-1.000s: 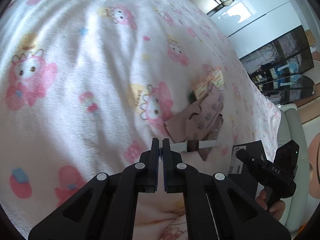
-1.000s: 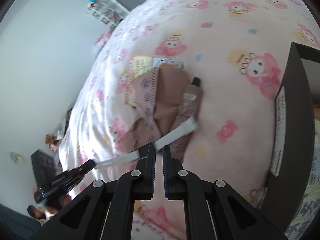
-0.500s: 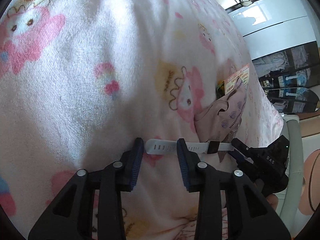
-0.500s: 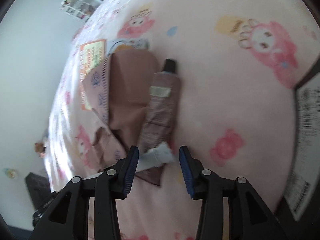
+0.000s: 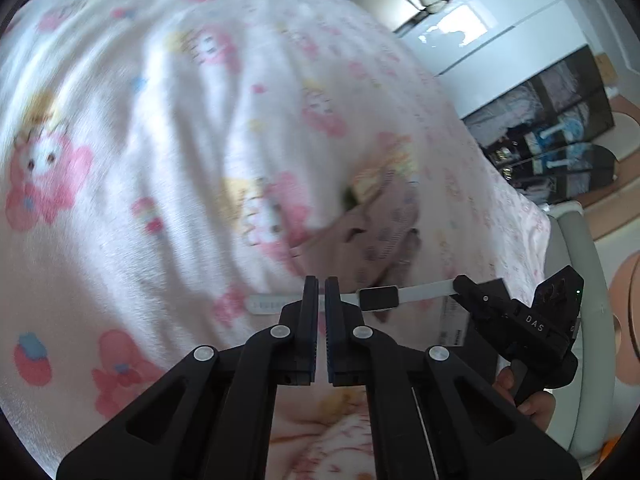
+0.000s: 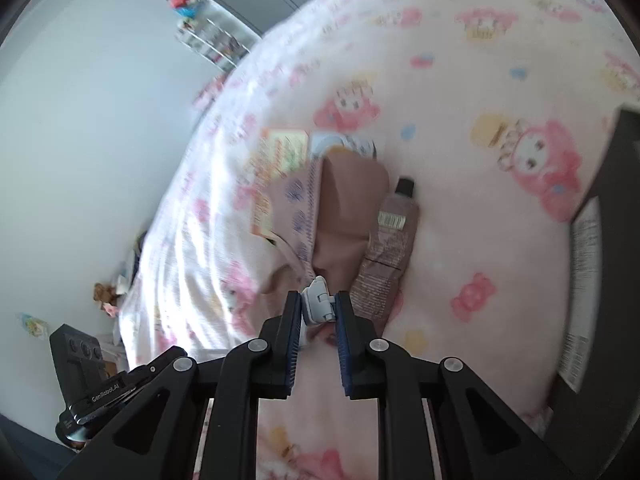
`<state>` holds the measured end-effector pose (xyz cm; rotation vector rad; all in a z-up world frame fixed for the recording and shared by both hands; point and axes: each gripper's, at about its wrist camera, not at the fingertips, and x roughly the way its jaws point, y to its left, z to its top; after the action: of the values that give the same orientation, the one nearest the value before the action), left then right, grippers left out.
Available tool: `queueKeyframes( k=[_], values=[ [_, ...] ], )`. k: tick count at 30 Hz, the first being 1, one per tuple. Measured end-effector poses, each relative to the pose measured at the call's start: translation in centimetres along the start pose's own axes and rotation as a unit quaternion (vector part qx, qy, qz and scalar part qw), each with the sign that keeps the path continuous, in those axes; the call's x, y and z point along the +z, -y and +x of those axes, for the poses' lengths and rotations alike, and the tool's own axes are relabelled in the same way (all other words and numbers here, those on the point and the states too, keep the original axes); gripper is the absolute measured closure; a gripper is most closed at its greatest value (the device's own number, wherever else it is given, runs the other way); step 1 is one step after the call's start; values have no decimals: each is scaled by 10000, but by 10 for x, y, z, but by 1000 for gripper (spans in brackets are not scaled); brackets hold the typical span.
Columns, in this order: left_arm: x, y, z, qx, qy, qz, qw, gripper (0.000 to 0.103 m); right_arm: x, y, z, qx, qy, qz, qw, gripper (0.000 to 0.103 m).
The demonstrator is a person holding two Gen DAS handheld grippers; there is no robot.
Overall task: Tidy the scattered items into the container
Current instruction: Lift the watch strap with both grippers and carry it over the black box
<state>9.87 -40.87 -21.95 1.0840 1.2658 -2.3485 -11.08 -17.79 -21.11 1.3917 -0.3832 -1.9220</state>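
A white-strapped watch with a black face (image 5: 379, 298) hangs across the left wrist view, just above the pink cartoon-print blanket (image 5: 160, 140). My left gripper (image 5: 321, 280) is shut; the strap runs behind its fingertips, and whether it is pinched I cannot tell. My right gripper (image 6: 318, 300) is closing, its pads pressing on the watch's white buckle (image 6: 318, 305). From the left wrist view, the right gripper (image 5: 460, 286) holds the strap's far end. The black container (image 6: 600, 240) stands at the right edge.
A brown tube (image 6: 394, 240) with a black cap lies beside a pink-brown cloth pouch (image 6: 348, 200). An orange printed packet (image 6: 280, 156) and a blue-white one (image 6: 344, 144) lie behind it. A hand (image 5: 528, 404) holds the right gripper. Cabinets stand beyond the bed.
Half a second ago both grippers stood open low over the blanket, with the strap between their jaws. Now both have closed, the right one on the buckle, and both views have pulled back.
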Motion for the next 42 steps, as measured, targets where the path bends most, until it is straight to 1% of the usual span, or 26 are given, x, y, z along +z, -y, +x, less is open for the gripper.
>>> queueKeyframes(
  k=[4, 8, 9, 10, 12, 14, 15, 17, 19, 21, 22, 23, 24, 26, 27, 29, 30, 31, 34, 36, 38, 40, 41, 42],
  values=[
    [6, 53, -17, -342, 99, 480, 9982, 102, 3, -3, -45, 129, 347, -36, 9993, 89],
    [11, 117, -21, -677, 120, 973, 9929, 102, 6, 2, -94, 196, 747, -96, 9970, 89],
    [11, 135, -19, -726, 110, 1091, 9913, 102, 7, 4, -102, 200, 820, -104, 9964, 89],
    [10, 147, -16, -701, 91, 1164, 9907, 102, 8, 8, -112, 193, 884, -120, 9958, 93],
    [7, 164, -4, -701, -15, 1227, 9900, 102, 12, 18, -127, 129, 945, -103, 9954, 93],
    [5, 171, 16, -826, -285, 1072, 9904, 102, 10, 32, -139, 26, 964, -62, 9953, 93],
    [3, 172, 30, -796, -469, 890, 9917, 102, 9, 38, -141, -35, 951, -37, 9955, 93],
    [1, 171, 52, -565, -723, 657, 9936, 102, 6, 51, -144, -70, 900, 37, 9959, 93],
    [-3, 168, 78, -316, -1010, 324, 9939, 102, 3, 59, -146, -70, 859, 78, 9962, 93],
    [-12, 164, 99, -290, -1285, 79, 9913, 102, 1, 62, -148, -92, 851, 56, 9963, 93],
    [-18, 165, 106, -293, -1404, 30, 9897, 101, 0, 64, -149, -61, 853, 61, 9963, 93],
    [-23, 167, 111, -274, -1498, -19, 9883, 98, 0, 64, -151, -9, 852, 71, 9963, 93],
    [-29, 168, 116, -255, -1591, -62, 9869, 97, -1, 65, -153, 20, 865, 73, 9962, 93],
    [-37, 169, 125, -181, -1738, -106, 9846, 91, -4, 66, -160, 14, 939, 59, 9956, 93],
    [-42, 170, 130, -201, -1840, -107, 9827, 91, -6, 67, -165, 19, 978, 67, 9952, 93],
    [-46, 172, 132, -196, -1887, -49, 9818, 91, -8, 71, -170, 38, 1060, 141, 9943, 93],
    [-46, 174, 130, -153, -1835, 37, 9829, 91, -9, 74, -175, 32, 1126, 196, 9934, 93],
    [-46, 177, 127, -184, -1783, 126, 9837, 91, -10, 77, -179, 41, 1191, 228, 9926, 93],
    [-49, 192, 118, -579, -1720, 410, 9825, 90, -10, 81, -198, 11, 1389, 264, 9900, 93],
    [-50, 208, 106, -736, -1558, 699, 9826, 90, -9, 84, -217, -16, 1570, 243, 9873, 93],
    [-52, 228, 94, -977, -1426, 991, 9799, 91, -8, 86, -234, -32, 1739, 192, 9846, 93],
    [-56, 251, 86, -1276, -1419, 1223, 9740, 90, -8, 90, -253, -144, 1913, 135, 9813, 93],
    [-60, 261, 87, -1370, -1466, 1328, 9706, 90, -8, 93, -259, -190, 1956, 111, 9804, 93],
    [-65, 274, 89, -1445, -1583, 1476, 9655, 90, -8, 100, -265, -276, 1981, 104, 9797, 93]
  ],
)
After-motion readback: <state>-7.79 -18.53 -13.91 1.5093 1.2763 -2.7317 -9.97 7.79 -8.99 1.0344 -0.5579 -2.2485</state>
